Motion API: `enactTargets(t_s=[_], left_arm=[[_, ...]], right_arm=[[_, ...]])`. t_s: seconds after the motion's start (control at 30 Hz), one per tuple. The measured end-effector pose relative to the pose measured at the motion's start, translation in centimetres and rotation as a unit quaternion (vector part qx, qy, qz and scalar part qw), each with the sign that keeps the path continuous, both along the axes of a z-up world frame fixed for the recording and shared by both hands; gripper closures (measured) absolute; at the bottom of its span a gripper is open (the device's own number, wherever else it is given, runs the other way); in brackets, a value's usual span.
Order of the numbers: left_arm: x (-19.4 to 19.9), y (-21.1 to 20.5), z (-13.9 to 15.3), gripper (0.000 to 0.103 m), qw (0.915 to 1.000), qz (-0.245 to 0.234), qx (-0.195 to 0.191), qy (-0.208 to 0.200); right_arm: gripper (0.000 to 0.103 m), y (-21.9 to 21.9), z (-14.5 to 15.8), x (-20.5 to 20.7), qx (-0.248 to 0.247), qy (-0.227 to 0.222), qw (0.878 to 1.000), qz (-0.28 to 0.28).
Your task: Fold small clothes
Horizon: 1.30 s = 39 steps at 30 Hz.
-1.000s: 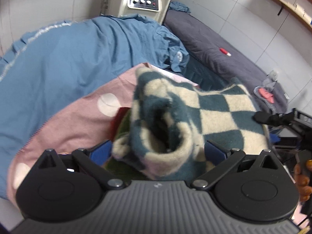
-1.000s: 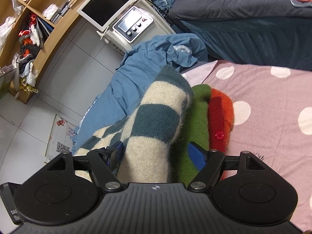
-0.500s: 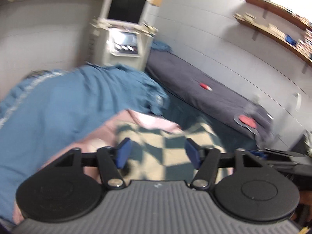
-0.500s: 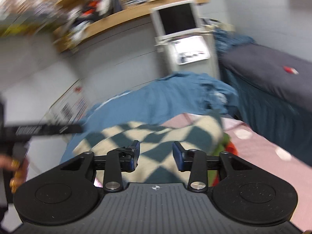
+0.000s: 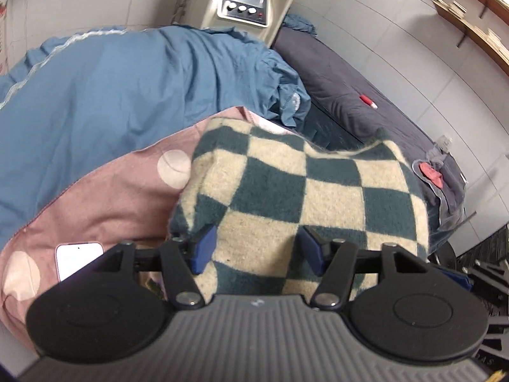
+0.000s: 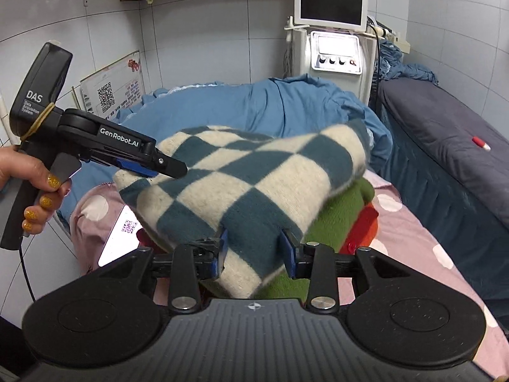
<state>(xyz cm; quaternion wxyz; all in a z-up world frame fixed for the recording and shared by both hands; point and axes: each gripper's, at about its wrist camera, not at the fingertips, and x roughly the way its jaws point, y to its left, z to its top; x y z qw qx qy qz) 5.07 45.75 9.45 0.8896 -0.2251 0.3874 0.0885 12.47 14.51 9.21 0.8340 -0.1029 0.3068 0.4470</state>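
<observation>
Nearest you, your right claw (image 6: 253,252) sits with its blue pads part-way apart on either side of the near edge of the checked sweater (image 6: 248,184); they look to straddle the cloth, not pinch it, though the fisheye view makes contact hard to judge. Your left claw (image 5: 258,249) is spread wider over the sweater's near-left corner, and from the right wrist view its tips (image 6: 165,167) rest on or just above the cloth at the far left.

The checked sweater lies folded into a thick, roughly flat bundle on top of the pile, with the green garment (image 6: 337,210) under it and the red one (image 6: 362,229) below that, all on the pink dotted sheet (image 6: 413,242) of the bed. So this piece looks essentially folded and stacked; what is left is to let go, pat the loose far-right edge square, and take up any further garment.

Farther off lie the blue quilt (image 5: 111,89), then the white machine (image 6: 334,54) against the wall.
</observation>
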Motion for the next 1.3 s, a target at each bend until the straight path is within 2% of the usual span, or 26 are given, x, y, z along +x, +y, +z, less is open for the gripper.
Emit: enactTargets(t_s=[0.07,0.17,0.23,0.3,0.37,0.4,0.43,0.47,0.6,0.7,0.8,0.87,1.0,1.07,1.2,1.3], left_arm=[[0.5,-0.7,0.2,0.030,0.9997,-0.015,0.019,0.005],[0.8,-2.0,1.3,0.016,0.9985,-0.024,0.048,0.010],[0.6,-3.0,2.7,0.000,0.9969,-0.022,0.075,0.008],[0.2,-4.2,4.2,0.000,0.9923,-0.024,0.120,0.017],[0.1,-5.6,5.7,0.000,0.9836,-0.024,0.175,0.038],[-0.1,-6.1,6.4,0.000,0.9793,-0.026,0.196,0.045],[-0.2,-6.6,7.0,0.000,0.9760,-0.027,0.210,0.050],[-0.2,-6.8,7.4,0.000,0.9740,-0.027,0.217,0.059],[-0.1,-6.8,8.3,0.000,0.9691,-0.030,0.217,0.112],[-0.1,-6.3,8.1,0.000,0.9669,-0.031,0.213,0.137],[0.3,-6.3,7.5,0.000,0.9567,-0.037,0.228,0.177],[0.5,-6.5,7.4,0.000,0.9530,-0.053,0.237,0.181],[1.0,-6.2,7.0,0.000,0.9571,-0.082,0.200,0.193],[1.2,-6.2,6.8,0.000,0.9560,-0.092,0.193,0.201],[1.4,-6.5,6.5,0.000,0.9494,-0.104,0.208,0.211],[1.5,-6.4,6.4,0.000,0.9499,-0.109,0.199,0.215]], right_arm=[[0.026,0.3,-0.2,0.0,-0.012,0.003,1.000,-0.003],[0.025,0.4,0.0,0.1,-0.015,0.020,1.000,-0.014],[0.025,0.0,0.4,0.0,-0.010,0.026,0.999,-0.018],[0.024,-0.3,1.1,-0.1,-0.011,0.028,0.999,-0.022],[0.023,-0.6,2.1,-0.1,-0.006,0.033,0.999,-0.026],[0.017,-0.7,2.6,0.0,0.000,0.036,0.999,-0.023],[0.006,-0.7,3.1,0.0,0.003,0.039,0.999,-0.019],[0.001,-0.7,3.7,0.0,0.004,0.039,0.999,-0.016],[0.000,-0.3,6.1,0.2,-0.001,0.022,1.000,-0.004],[0.000,0.6,7.2,0.9,-0.025,0.019,0.999,0.013],[0.000,1.9,7.9,1.5,-0.056,0.024,0.998,0.033],[0.000,3.0,8.1,1.9,-0.090,0.032,0.994,0.052],[0.000,4.9,7.9,2.2,-0.157,0.036,0.984,0.076],[0.000,5.7,7.6,2.2,-0.186,0.043,0.978,0.087],[0.000,6.3,7.2,2.4,-0.213,0.052,0.971,0.094],[0.000,6.6,7.1,2.4,-0.221,0.061,0.968,0.100]])
